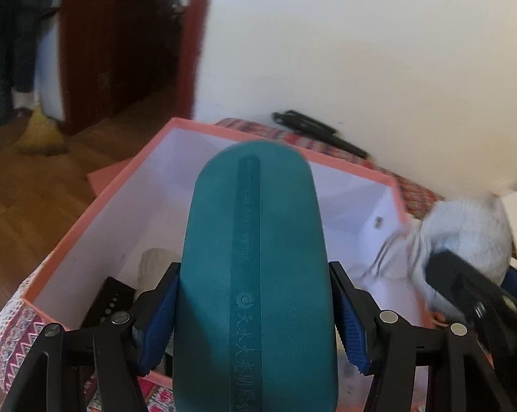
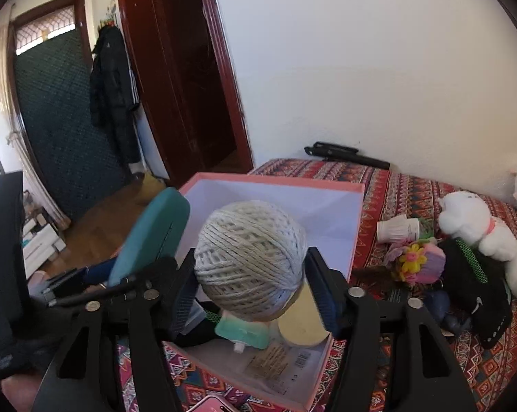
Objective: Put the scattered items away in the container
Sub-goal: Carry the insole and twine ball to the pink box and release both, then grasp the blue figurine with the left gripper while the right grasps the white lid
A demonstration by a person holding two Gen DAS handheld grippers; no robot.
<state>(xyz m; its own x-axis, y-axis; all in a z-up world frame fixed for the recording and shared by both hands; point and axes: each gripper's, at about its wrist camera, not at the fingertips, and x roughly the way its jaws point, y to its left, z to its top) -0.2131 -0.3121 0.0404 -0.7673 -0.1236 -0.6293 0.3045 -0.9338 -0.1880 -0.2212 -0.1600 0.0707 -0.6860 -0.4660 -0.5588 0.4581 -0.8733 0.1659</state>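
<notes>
My left gripper (image 1: 255, 312) is shut on a teal oval case (image 1: 256, 257) and holds it over the pink box (image 1: 121, 178), which has a white inside. My right gripper (image 2: 249, 281) is shut on a pale ball of twine (image 2: 249, 257), also above the box (image 2: 275, 180). The teal case shows in the right wrist view (image 2: 152, 230) at the box's left side. Inside the box lie a mint-green item (image 2: 241, 333), a beige disc (image 2: 303, 322), a label card and dark items. In the left wrist view the right gripper (image 1: 464, 285) with the twine ball (image 1: 464, 233) is at right, blurred.
On the patterned cloth (image 2: 430, 185) right of the box lie a white plush toy (image 2: 478, 226), a black sock (image 2: 478, 292), a colourful flower toy (image 2: 419, 261), a white cup (image 2: 397, 228) and a black folded stand (image 2: 347, 156) by the wall. A doorway and wooden floor are at left.
</notes>
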